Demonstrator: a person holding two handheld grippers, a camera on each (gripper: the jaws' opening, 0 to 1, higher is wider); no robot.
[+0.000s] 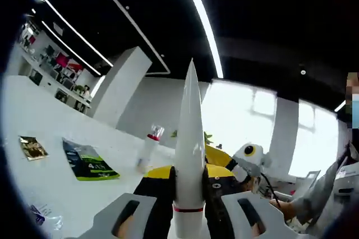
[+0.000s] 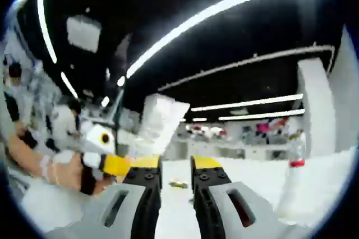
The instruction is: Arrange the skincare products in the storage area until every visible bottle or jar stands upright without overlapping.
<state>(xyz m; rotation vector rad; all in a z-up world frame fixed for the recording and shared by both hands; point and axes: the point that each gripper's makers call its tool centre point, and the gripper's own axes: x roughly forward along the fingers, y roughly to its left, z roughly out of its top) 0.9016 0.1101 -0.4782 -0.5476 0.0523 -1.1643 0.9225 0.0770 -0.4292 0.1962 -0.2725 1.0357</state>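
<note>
Stretching under black ceilings with strip lights, a white table [image 1: 45, 138] holds a green pouch [image 1: 90, 163] and clear bottle [image 1: 149, 146]. Left gripper [image 1: 189, 211] clamps a white tapered bottle [image 1: 189, 138]; right gripper [image 2: 175, 180] stands slightly parted, empty.

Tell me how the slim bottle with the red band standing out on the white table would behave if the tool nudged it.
The bottle with the red band looks tall and narrow on a small base, so it would probably tip rather than slide. The white table looks smooth, so once down it might roll. Its translucent look suggests light plastic, though I cannot tell its fill.
</note>
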